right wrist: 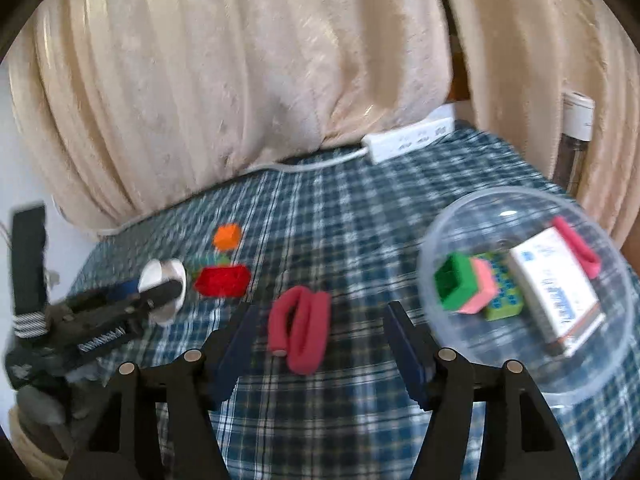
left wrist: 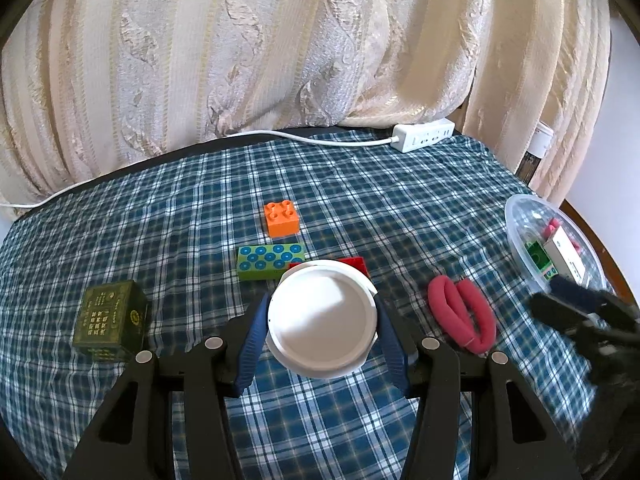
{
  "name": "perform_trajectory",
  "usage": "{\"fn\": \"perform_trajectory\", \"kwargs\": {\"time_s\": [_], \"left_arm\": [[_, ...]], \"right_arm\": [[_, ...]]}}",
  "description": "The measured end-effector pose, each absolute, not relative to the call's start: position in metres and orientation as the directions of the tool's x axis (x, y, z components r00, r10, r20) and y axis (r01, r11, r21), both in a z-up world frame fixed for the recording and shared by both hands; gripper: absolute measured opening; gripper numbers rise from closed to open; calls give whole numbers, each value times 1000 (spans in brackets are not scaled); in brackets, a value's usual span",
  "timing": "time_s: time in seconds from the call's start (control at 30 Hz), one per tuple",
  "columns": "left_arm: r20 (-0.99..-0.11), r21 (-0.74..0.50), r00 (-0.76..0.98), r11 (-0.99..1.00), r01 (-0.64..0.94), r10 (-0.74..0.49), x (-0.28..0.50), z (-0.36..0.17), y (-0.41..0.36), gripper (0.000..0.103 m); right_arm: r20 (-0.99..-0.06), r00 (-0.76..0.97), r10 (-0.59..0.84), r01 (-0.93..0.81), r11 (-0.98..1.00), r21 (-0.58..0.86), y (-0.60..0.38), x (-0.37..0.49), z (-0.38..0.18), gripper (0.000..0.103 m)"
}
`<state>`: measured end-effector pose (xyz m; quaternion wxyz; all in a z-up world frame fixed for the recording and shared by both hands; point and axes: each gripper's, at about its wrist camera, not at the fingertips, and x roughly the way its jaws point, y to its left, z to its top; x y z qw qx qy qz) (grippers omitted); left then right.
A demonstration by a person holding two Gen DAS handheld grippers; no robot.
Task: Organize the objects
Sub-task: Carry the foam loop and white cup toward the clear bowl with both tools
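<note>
My left tongs point(left wrist: 322, 322) are clamped on a round white plastic cup point(left wrist: 322, 318), lifted off the blue checked tablecloth point(left wrist: 360, 208) near its middle, while my right tongs point(right wrist: 320, 344) stand apart and empty above the soft red looped foam tube point(right wrist: 300, 326) lying near the front edge. To do this well I'd come down astride the squashy loop's two strands, pinch both, and carry it to the clear plastic bowl point(right wrist: 440, 240) at the right edge.
</note>
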<state>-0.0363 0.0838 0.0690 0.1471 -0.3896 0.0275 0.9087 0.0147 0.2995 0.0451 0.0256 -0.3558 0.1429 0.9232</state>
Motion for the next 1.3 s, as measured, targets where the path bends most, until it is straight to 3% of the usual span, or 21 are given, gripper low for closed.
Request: {"fn": "perform_trajectory", "kwargs": {"time_s": [0.33, 0.53, 0.97, 1.3], "left_arm": [[-711, -76, -656, -955, -288, 255, -34, 71, 79, 54], [-713, -77, -654, -955, -287, 253, -34, 70, 79, 54], [-727, -59, -638, -950, -307, 252, -32, 64, 92, 54], [-733, -37, -631, -941, -337, 255, -28, 65, 113, 54]], "right_arm": [[-745, -665, -59, -135, -971, 198, 275, -23, 13, 68], [-774, -631, -61, -140, -972, 190, 271, -34, 0, 55], [-707, -705, -60, -157, -959, 238, 289, -2, 30, 51], [-633, -773, 51, -272, -927, 257, 346, 41, 61, 51]]}}
